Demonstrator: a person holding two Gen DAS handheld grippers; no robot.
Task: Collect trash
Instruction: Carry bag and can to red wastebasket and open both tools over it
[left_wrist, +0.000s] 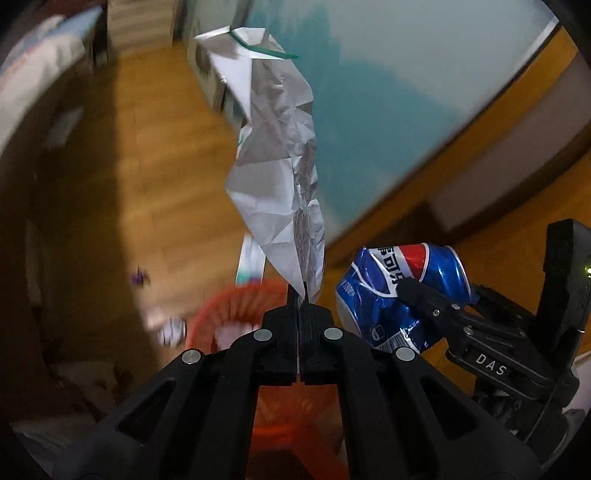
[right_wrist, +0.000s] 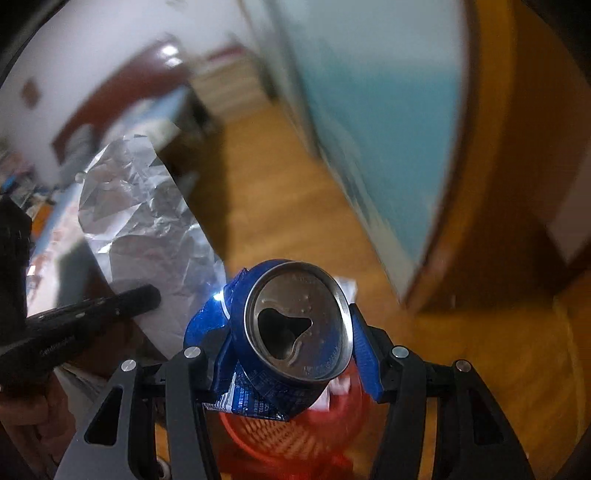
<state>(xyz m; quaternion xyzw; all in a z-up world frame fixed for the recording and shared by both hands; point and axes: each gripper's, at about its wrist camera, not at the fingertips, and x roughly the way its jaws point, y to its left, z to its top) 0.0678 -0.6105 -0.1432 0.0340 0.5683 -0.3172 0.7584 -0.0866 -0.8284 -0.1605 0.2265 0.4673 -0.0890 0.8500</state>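
In the left wrist view, the left gripper (left_wrist: 300, 295) is at the lower centre of the frame, and its jaws are pressed together on the bottom corner of a crumpled silver foil wrapper (left_wrist: 280, 177). The wrapper stands up from the jaws toward the upper centre of the frame, with a thin green strip at its top. Below the gripper, a red basket (left_wrist: 236, 306) with slotted walls is on the wooden floor (left_wrist: 159, 184), blurred.

At the lower right of this view, the right gripper (left_wrist: 413, 295) holds a crushed blue soda can (left_wrist: 391, 295).

In the right wrist view, the right gripper (right_wrist: 291, 347) is at the lower centre, its jaws clamped on both sides of the can (right_wrist: 295, 325), whose open top faces the camera. The red basket (right_wrist: 280, 432) is directly below the can. The foil wrapper (right_wrist: 140, 206) is at the left of the frame, just beside the can.
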